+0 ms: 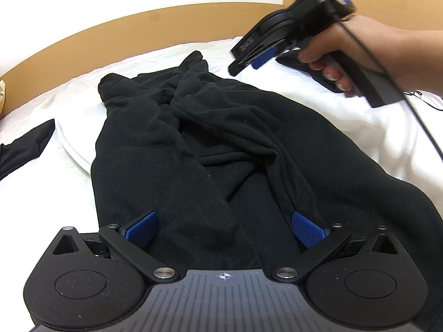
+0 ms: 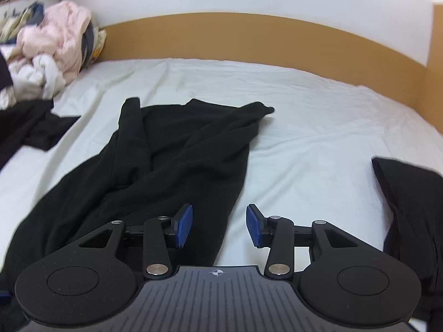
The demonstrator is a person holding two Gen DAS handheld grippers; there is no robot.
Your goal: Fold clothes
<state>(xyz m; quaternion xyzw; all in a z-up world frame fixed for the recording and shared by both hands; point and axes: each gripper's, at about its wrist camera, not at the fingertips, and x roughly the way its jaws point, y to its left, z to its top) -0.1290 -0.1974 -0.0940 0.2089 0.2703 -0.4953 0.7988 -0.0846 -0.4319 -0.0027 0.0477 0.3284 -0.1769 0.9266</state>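
Left gripper (image 1: 224, 232) and right gripper (image 2: 218, 227) open, empty, above black garment (image 1: 193, 138)

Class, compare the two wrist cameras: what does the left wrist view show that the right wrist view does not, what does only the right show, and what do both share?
Only the left wrist view shows the person's hand gripping the right gripper from outside, and the wide-open left gripper over the cloth.

Only the right wrist view shows the pile of pink and white laundry by the headboard.

Both show the black garment lying crumpled on the white sheet, and the wooden headboard.
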